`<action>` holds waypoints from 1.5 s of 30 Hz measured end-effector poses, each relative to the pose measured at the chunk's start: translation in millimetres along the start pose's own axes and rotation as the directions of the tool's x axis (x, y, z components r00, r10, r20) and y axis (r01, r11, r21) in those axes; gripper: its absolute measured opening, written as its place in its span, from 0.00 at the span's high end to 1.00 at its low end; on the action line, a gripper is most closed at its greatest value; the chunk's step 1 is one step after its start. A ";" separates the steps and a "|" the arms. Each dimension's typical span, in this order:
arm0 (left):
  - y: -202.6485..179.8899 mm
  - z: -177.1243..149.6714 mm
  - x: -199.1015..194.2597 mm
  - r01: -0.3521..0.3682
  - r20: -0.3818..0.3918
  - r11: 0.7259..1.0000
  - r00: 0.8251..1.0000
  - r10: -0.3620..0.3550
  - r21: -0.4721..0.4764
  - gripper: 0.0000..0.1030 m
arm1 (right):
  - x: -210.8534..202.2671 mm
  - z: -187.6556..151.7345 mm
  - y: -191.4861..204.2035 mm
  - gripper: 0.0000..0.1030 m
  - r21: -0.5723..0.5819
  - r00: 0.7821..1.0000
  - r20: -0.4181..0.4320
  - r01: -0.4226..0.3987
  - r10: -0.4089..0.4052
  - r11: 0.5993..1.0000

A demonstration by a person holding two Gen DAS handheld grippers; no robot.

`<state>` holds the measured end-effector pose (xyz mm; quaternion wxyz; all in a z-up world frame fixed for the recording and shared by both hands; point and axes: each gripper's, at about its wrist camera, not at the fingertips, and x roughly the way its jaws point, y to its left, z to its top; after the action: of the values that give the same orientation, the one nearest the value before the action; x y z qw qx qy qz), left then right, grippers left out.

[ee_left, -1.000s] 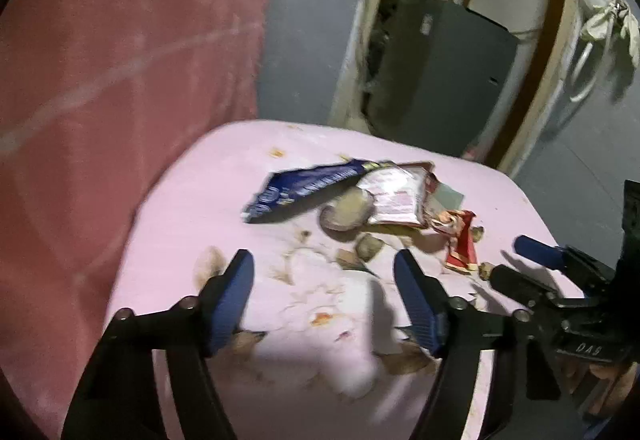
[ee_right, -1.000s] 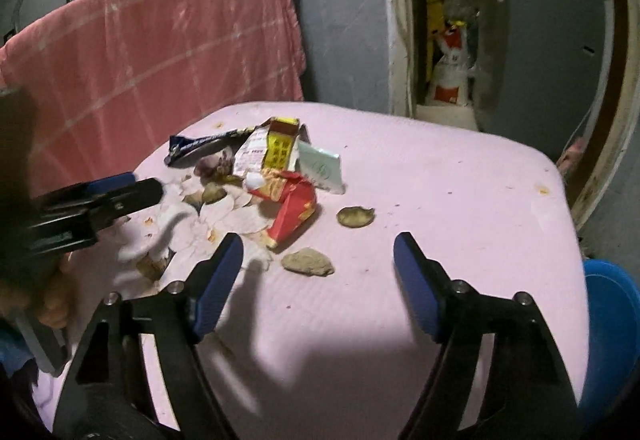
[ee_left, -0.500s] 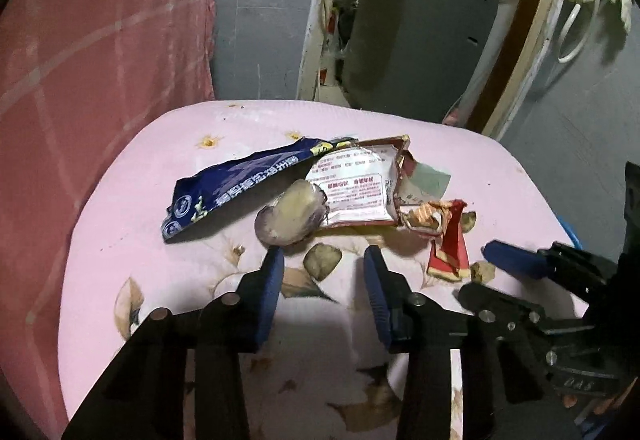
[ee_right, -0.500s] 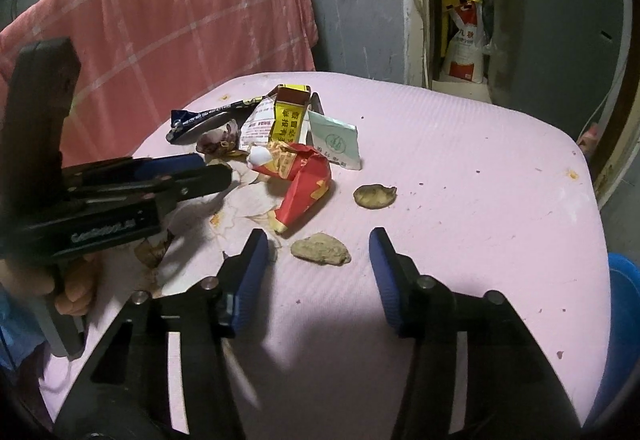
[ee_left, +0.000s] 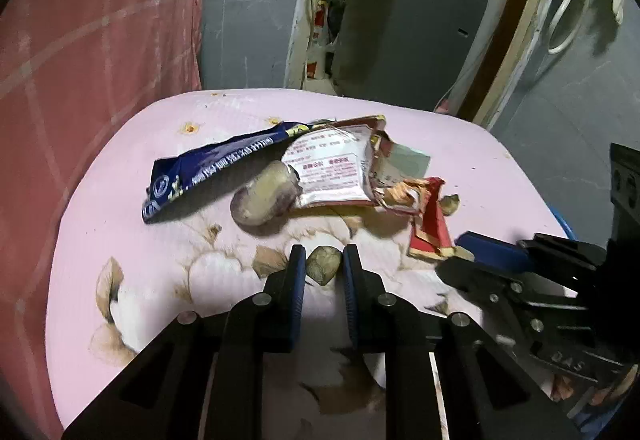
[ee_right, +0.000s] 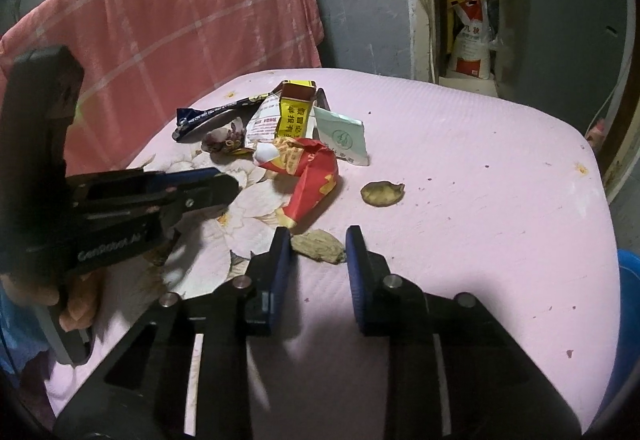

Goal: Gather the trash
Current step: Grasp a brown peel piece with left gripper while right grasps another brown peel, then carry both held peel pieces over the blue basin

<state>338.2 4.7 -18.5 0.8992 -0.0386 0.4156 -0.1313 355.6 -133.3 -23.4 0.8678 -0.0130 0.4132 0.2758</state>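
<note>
Lying between left gripper [ee_left: 323,267] fingers [ee_left: 297,272]: small brown scrap [ee_left: 323,265].

My right hand-held gripper [ee_right: 316,242] has just been closing around a brown peel scrap [ee_right: 318,246] on the pink table [ee_right: 480,168], pads not yet pressing. Left hand-held gripper [ee_right: 224,186] reaches toward the wrapper pile [ee_right: 304,160].

1. A small scrap [ee_left: 323,265] lies on the table [ee_left: 120,200], between the two fingers of the left tongs [ee_left: 324,260].
2. A flat peel [ee_right: 318,246] lies between the fingers of the right tongs [ee_right: 318,240].
3. The wrapper pile [ee_right: 288,128] lies on the table behind both tongs.
4. A round peel [ee_right: 382,193] lies behind the right tongs, to the right of the pile.
</note>
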 end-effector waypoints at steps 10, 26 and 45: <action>-16.6 -19.7 -37.0 0.009 0.152 1.000 0.988 -0.007 -0.010 0.85 | -43.4 -12.2 -8.4 0.74 0.061 0.980 0.199 -0.015 0.003 0.998; -93.7 -11.4 -93.8 0.086 0.428 0.995 0.898 -0.099 0.050 0.85 | -164.2 -35.3 -27.8 0.74 0.126 0.795 0.567 0.176 -0.217 0.976; -226.4 10.0 -90.8 0.161 0.470 0.950 0.839 -0.274 0.268 0.85 | -254.0 -79.7 -110.3 0.74 0.408 0.627 0.597 0.300 -0.500 0.863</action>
<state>243.3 -189.3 95.4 0.9538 -0.0201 0.1434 -0.2632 224.4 -365.7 85.4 0.9899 0.1153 0.0828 0.0000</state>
